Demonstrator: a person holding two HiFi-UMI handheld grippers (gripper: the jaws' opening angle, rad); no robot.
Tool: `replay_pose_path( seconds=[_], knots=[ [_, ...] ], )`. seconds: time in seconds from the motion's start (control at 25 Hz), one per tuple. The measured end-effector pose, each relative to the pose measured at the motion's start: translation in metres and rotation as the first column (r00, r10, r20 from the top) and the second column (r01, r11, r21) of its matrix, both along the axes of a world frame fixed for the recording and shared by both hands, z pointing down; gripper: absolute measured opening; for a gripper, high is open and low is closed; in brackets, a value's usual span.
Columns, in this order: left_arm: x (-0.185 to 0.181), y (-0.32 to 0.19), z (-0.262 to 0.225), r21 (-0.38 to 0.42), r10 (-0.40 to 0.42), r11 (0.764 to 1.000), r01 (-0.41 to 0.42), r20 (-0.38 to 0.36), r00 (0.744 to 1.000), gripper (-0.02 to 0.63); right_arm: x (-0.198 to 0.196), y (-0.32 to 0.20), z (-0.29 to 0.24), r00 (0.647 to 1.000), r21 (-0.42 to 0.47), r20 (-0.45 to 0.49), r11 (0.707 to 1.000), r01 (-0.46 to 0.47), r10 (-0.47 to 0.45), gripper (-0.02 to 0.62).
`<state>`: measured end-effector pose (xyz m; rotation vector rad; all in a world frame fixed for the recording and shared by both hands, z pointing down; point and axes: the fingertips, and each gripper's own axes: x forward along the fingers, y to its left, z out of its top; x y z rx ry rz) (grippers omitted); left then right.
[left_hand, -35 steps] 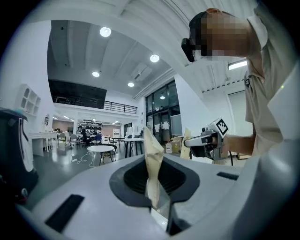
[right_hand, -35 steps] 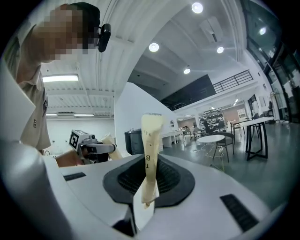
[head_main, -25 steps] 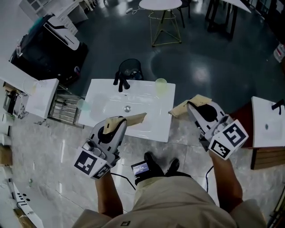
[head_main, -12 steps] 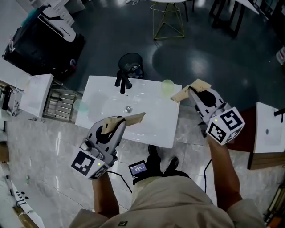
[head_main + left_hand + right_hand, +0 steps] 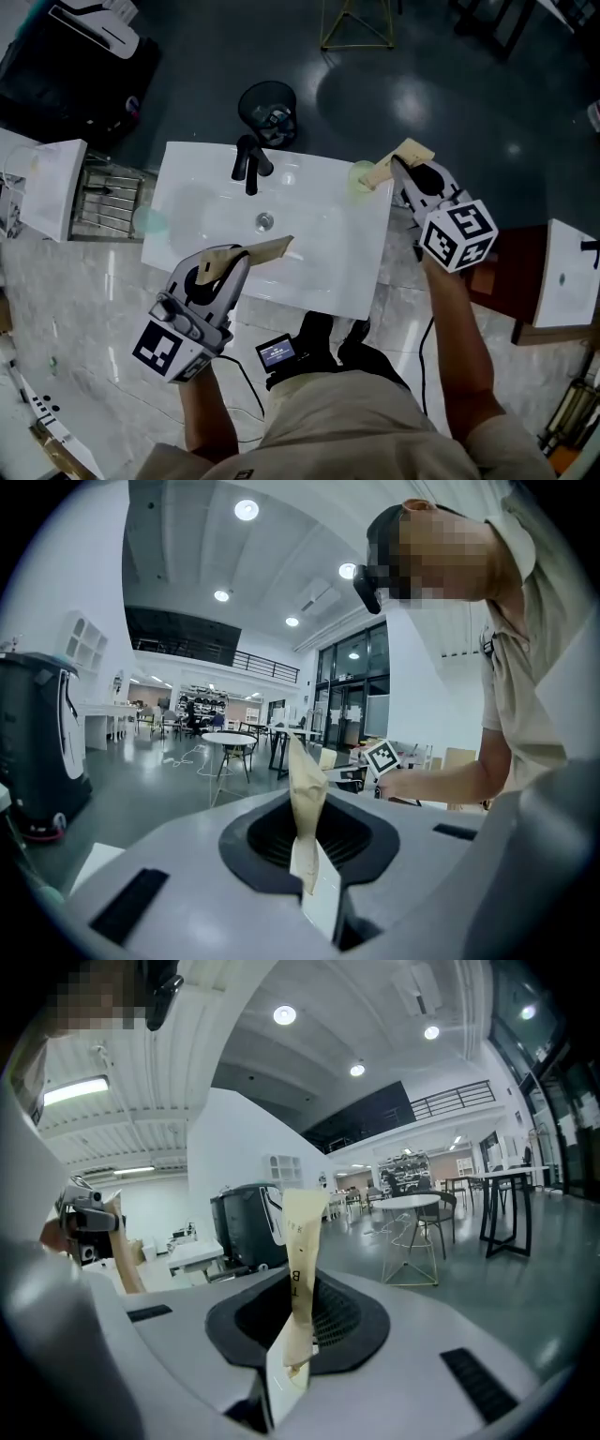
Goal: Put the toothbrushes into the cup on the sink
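Note:
A white sink (image 5: 319, 272) with a black faucet (image 5: 248, 161) lies below me. A translucent green cup (image 5: 359, 178) stands at its back right corner. My left gripper (image 5: 242, 256) hovers over the sink's front edge, shut on a tan paper-wrapped toothbrush (image 5: 269, 249). The same wrapper (image 5: 307, 803) sticks up from the jaws in the left gripper view. My right gripper (image 5: 397, 171) is right beside the cup, shut on a second wrapped toothbrush (image 5: 398, 157), which shows upright as a wrapper (image 5: 302, 1260) in the right gripper view.
Behind the sink stands a black wire waste basket (image 5: 268, 101). A white cabinet (image 5: 42, 183) and a metal rack (image 5: 108, 199) are to the left. Another basin (image 5: 567, 281) sits at the right, and a wire-legged table (image 5: 356, 23) stands farther back on the dark floor.
The right gripper has carried its wrapped toothbrush forward and left, up to the cup. The left gripper stays over the sink's front edge. My view has shifted closer over the sink.

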<state>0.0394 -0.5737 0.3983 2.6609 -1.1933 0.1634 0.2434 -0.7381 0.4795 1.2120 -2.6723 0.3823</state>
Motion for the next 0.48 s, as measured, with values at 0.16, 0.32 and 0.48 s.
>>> replay_pose_path(
  seconds=[0.16, 0.32, 0.48],
  knots=[
    [-0.013, -0.024, 0.022, -0.033, -0.003, 0.999, 0.002, -0.017, 1.000, 0.040, -0.010, -0.027, 0.039, 0.999, -0.043, -0.032, 0.999, -0.013, 0.012, 0.041],
    [-0.024, -0.043, 0.042, -0.066, -0.002, 0.998, 0.001, -0.027, 1.000, 0.040, -0.018, -0.044, 0.078, 0.998, -0.105, -0.059, 0.994, -0.013, 0.007, 0.042],
    [-0.028, -0.057, 0.060, -0.100, 0.000, 0.995, -0.003, -0.035, 0.999, 0.040, -0.023, -0.052, 0.111, 0.997, -0.173, -0.083, 0.985, -0.009, -0.006, 0.043]
  ],
)
